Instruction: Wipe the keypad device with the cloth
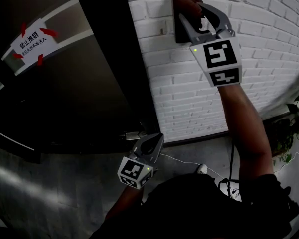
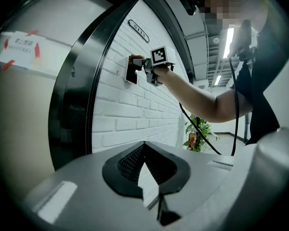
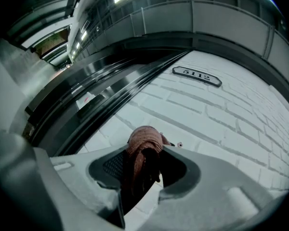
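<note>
Right gripper: jaws clamped on a bunched reddish cloth, which bulges out past the jaw tips. In the head view the cloth sits against the upper edge of the keypad device, a dark upright panel fixed to the white brick wall straight ahead of this gripper; the arm behind it is stretched up. Above and to the right of the gripper on the wall is a dark oval number plate (digits 5112). To the gripper's left runs the dark door frame.

Left gripper: jaw tips meeting, nothing between them, with only brick showing through the gap behind the tips. It hangs low, well apart from the keypad device and below it. Up and to its left, the door bears a white paper notice taped with red strips. Beyond it to the right stands a green potted plant. A white cable lies on the floor beside it.
</note>
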`<action>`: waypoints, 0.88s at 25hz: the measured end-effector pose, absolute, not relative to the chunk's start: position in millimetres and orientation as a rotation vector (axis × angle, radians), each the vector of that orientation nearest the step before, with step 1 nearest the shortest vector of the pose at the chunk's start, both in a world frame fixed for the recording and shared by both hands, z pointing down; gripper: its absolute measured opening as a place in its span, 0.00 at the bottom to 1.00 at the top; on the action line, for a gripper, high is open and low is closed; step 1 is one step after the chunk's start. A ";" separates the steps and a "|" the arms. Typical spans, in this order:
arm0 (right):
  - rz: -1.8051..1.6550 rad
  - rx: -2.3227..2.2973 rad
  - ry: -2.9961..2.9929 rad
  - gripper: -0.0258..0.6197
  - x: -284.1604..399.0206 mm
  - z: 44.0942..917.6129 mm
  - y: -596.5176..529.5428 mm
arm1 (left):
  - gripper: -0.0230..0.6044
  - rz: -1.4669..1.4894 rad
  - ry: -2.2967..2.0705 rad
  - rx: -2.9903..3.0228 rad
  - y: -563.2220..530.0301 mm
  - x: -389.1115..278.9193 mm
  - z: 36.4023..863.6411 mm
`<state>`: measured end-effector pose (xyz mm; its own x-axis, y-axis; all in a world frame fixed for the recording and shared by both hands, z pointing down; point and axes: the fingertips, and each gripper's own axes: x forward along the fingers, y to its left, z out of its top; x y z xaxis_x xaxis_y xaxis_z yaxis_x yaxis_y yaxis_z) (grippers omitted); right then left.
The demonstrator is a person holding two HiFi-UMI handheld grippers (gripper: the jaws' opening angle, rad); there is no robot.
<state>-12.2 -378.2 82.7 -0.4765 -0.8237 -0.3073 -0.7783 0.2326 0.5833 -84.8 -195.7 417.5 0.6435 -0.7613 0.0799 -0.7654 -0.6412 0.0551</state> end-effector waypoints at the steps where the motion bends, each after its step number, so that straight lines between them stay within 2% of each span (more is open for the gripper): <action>1: -1.075 1.570 -2.416 0.28 -12.2 85.3 -378.2 | 0.06 0.073 -1.290 2.771 -195.9 -84.9 417.5; 22: -0.971 1.522 -2.421 0.28 -10.0 140.8 -378.7 | 0.06 0.092 -1.271 2.780 -195.7 -80.3 419.4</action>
